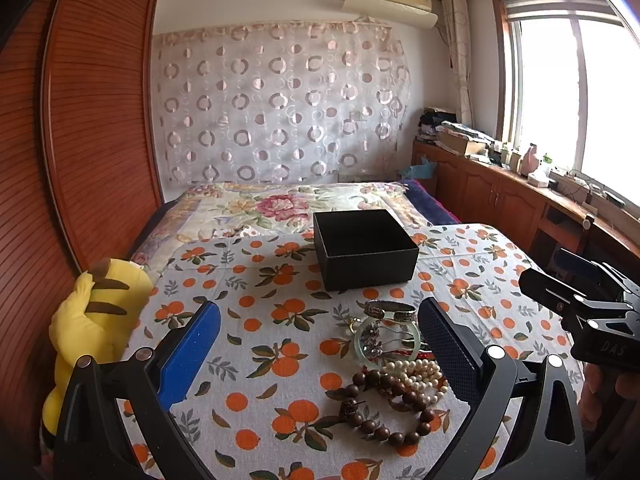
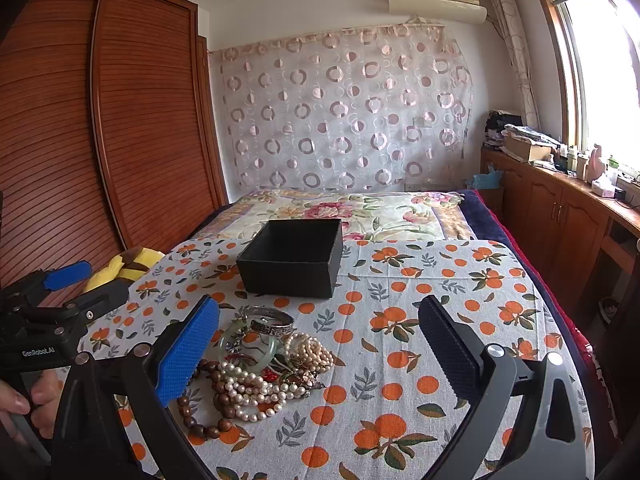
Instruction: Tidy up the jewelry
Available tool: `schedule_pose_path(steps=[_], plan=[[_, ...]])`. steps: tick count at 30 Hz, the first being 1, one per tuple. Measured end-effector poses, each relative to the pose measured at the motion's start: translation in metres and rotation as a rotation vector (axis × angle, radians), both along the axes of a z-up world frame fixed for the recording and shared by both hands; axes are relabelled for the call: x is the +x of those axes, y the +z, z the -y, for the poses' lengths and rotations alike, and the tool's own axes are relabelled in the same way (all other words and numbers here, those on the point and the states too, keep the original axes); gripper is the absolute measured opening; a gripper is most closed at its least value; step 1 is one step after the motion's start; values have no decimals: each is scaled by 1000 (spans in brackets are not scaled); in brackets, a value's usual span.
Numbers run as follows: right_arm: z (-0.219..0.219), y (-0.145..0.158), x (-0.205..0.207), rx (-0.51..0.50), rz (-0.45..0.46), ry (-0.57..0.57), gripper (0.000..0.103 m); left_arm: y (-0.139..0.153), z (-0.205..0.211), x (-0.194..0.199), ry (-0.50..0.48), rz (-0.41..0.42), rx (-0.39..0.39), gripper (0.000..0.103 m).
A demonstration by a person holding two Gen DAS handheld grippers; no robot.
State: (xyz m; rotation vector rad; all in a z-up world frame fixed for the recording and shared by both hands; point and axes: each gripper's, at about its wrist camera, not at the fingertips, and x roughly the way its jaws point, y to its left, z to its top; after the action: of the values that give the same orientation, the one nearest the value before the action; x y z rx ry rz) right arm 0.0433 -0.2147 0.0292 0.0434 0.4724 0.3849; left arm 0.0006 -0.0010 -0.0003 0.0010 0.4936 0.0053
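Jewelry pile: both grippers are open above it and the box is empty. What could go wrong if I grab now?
1. The pearl strands lie tangled with the wooden bead bracelet and jade bangle; lifting one may drag others along.
2. The black box sits loose on soft bedding; a bump could tip or shift it.
3. The left gripper and right gripper flank the same pile and may collide.

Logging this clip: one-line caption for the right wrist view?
Open right gripper above a jewelry pile on the orange-print cloth, empty black box behind it.
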Motion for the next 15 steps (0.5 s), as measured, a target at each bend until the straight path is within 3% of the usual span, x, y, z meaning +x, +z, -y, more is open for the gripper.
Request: schedule_pose_path(steps=[15], plan=[[0,1,-1,0,2,-1,101,8,4,-3,-2,5,-2,96]])
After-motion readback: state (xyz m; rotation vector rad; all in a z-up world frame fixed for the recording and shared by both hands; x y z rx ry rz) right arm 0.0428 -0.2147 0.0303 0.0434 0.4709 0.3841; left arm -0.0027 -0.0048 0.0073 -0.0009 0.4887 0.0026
